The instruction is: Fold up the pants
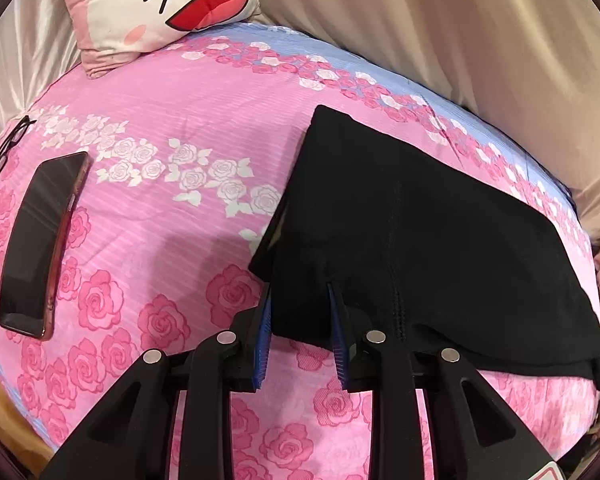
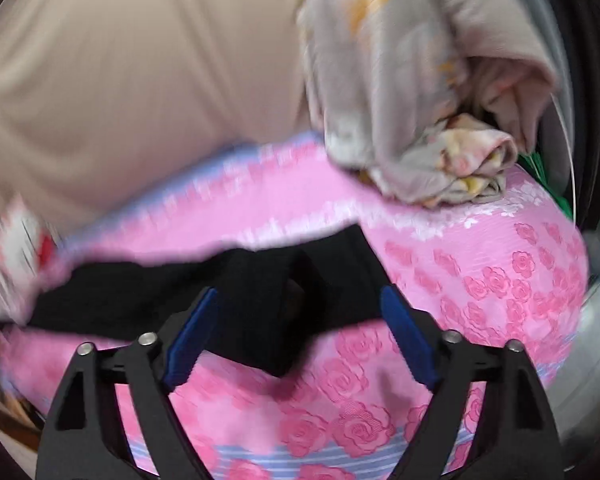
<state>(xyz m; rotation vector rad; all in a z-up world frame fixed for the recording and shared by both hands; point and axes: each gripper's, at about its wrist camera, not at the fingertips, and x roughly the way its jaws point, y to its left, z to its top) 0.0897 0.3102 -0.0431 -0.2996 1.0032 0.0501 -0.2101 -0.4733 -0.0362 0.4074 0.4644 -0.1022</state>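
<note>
Black pants (image 1: 420,220) lie folded flat on the pink rose-print bed sheet (image 1: 160,220), on the right half of the left wrist view. My left gripper (image 1: 300,290) is shut on their near left edge, and black cloth fills the gap between its blue pads (image 1: 262,332). The right wrist view is blurred. There a narrow end of the pants (image 2: 260,320) lies on the sheet between the jaws of my right gripper (image 2: 299,291). That gripper stands wide open, and its pads (image 2: 408,336) are clear of the cloth.
A phone (image 1: 40,248) and black glasses (image 1: 10,148) lie on the sheet at the left. A cartoon pillow (image 1: 152,4) sits at the far edge. Beige fabric (image 1: 460,40) rises behind the bed. A crumpled floral blanket (image 2: 412,120) is heaped at the far right.
</note>
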